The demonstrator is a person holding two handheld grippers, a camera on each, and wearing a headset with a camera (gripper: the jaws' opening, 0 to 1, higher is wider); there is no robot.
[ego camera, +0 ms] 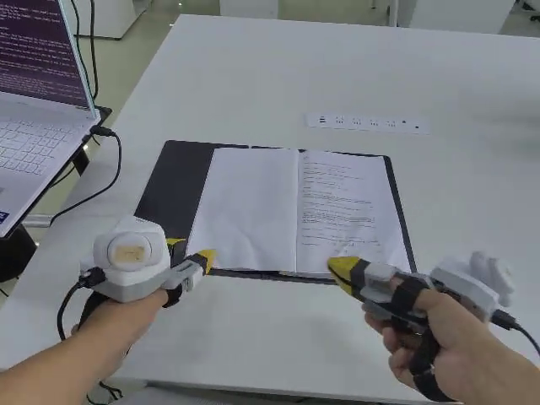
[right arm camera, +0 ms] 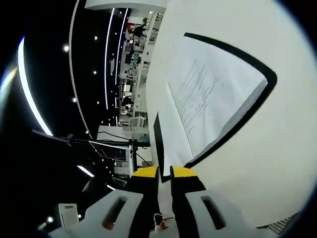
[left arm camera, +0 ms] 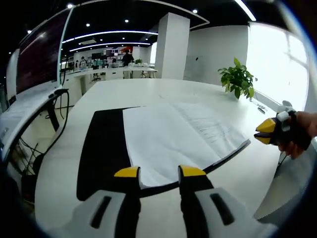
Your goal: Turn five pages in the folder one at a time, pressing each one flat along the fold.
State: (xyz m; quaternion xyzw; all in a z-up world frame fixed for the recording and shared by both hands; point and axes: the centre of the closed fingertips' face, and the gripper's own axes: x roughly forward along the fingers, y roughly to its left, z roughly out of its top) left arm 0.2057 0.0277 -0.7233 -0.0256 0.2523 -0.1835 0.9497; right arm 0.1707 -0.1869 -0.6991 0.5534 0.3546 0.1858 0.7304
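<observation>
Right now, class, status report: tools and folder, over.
Left tool open, at folder's near edge. Right tool shut, by the printed page. Folder open flat. Nothing in the way.

The black folder (ego camera: pixel 173 194) lies open and flat on the white table (ego camera: pixel 253 76), its near edge towards the person. 2 white pages show. The left page (ego camera: pixel 249 211) is blank and lies towards the middle, so a broad strip of black inside cover is bare beside it on the left. The right page (ego camera: pixel 346 211) carries lines of small printed text, too small to read, with only a thin black border along its right and near edges. The fold (ego camera: pixel 298 211) runs straight between them.
</observation>
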